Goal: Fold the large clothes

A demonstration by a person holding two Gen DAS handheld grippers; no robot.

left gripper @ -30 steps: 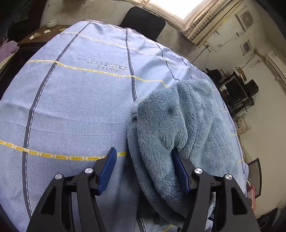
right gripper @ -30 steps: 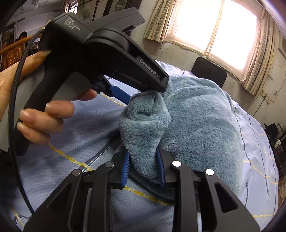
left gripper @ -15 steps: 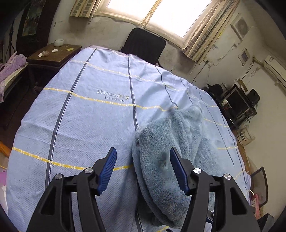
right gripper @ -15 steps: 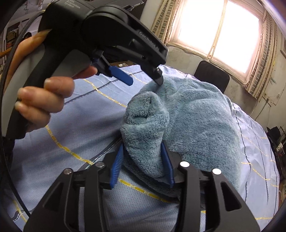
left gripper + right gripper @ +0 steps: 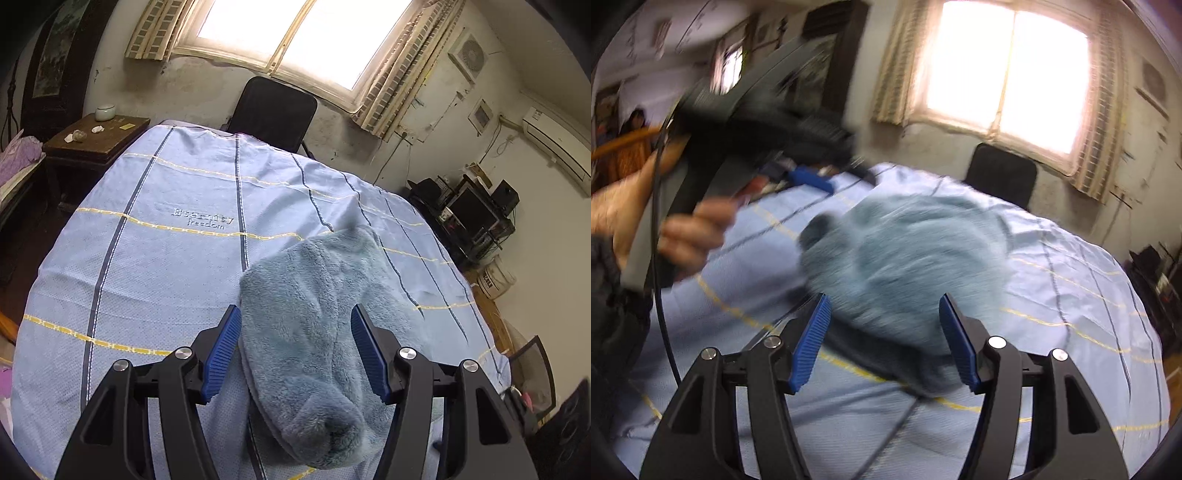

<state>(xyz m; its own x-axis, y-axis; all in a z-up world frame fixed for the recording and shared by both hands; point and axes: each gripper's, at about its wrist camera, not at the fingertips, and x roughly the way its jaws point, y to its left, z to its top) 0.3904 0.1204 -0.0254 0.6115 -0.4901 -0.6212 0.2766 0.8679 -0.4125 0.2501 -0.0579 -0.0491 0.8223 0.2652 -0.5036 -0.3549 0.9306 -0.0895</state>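
Fleece garment (image 5: 314, 332), blue-grey and thick, lies folded into a compact bundle on the light blue sheet (image 5: 147, 277) that covers our desk, toward the near right part of the surface as our left wrist camera sees it. The sheet carries dark stripes, yellow lines and a stitched word near its middle. Our left gripper (image 5: 295, 347) hovers above the bundle with its jaws apart; the blue pads frame the fleece from above and neither one presses on it. In the right wrist view, which is smeared by motion, our right gripper (image 5: 884, 338) also stands over the near edge of the bundle (image 5: 905, 266), and its jaws have just been opening: the fleece shows between the pads but they are clear of it on both sides, so nothing is held. That same view shows our left hand (image 5: 676, 236) wrapped around the black handle of the left gripper (image 5: 812, 181), up at the left and above the sheet, with a black cable hanging from it. Beyond the desk stand a black chair (image 5: 273, 110) under a bright curtained window (image 5: 295, 33), a dark wooden side table (image 5: 96, 136) with small objects at the left, and a rack of electronics (image 5: 469, 214) at the right.
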